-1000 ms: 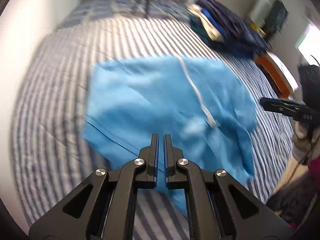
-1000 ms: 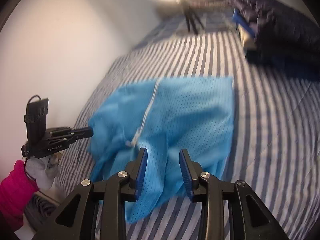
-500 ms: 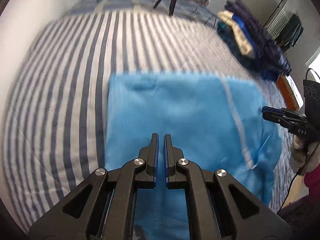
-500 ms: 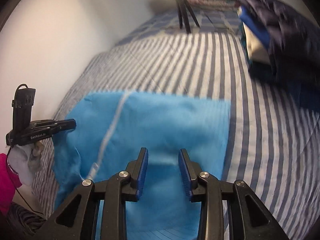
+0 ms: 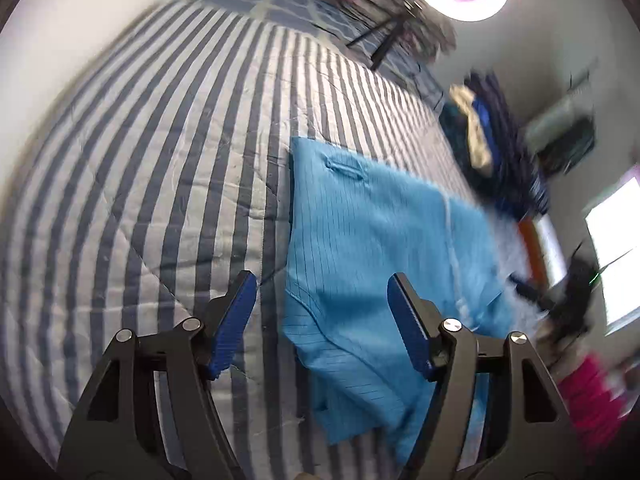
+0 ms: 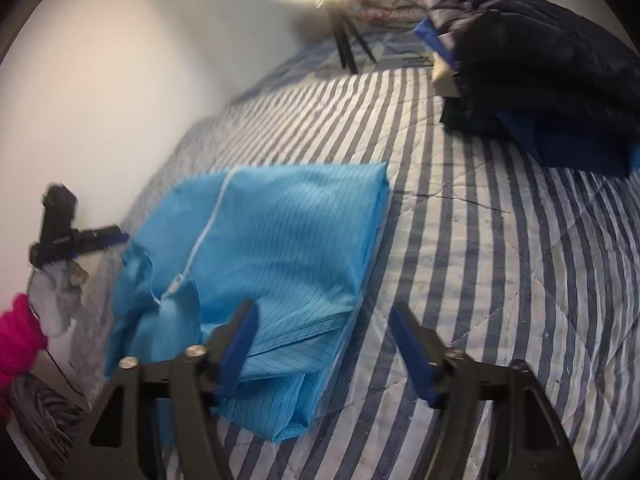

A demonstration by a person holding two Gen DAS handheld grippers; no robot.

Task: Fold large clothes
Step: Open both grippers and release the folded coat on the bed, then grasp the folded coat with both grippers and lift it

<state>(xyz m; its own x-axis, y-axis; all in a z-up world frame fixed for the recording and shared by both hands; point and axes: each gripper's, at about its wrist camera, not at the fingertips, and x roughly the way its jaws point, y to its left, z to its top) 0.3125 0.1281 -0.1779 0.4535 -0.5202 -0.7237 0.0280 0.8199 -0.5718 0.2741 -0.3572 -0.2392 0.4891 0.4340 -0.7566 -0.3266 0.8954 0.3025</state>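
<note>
Blue garment: a sky-blue, thin-striped cloth garment (image 5: 372, 240) (image 6: 280, 252) with a white zip line lies folded into a rough rectangle on the bed, near its front edge.
Where it lies: flat on the grey-and-white striped quilt (image 5: 160, 184) (image 6: 500, 264), no part lifted.
Change: half a second back the left hand-held gripper's jaws were pressed nearly together and the right pair stood narrow; both have just been opening, and the cloth that showed rumpled a second ago now lies smooth and squared.
Left hand-held gripper (image 5: 322, 312): jaws wide, the garment's near left edge below the gap, pads not pressing on it.
Right hand-held gripper (image 6: 320, 344): jaws wide, over the garment's near right corner, nothing clamped.
Meaning: I judge one fold as just laid and let go; the loose bunch of cloth by the zip's end, on the person's left, probably needs tucking yet.
Long axis: runs from the near edge of the bed away toward the far wall, roughly along the quilt's stripes; the far end is a clean straight edge, the near end thicker and layered.
Around it: a dark heap of clothes (image 6: 540, 80) lies well apart on the far right of the bed; a ring lamp on a tripod (image 6: 348, 32) stands beyond.
</note>
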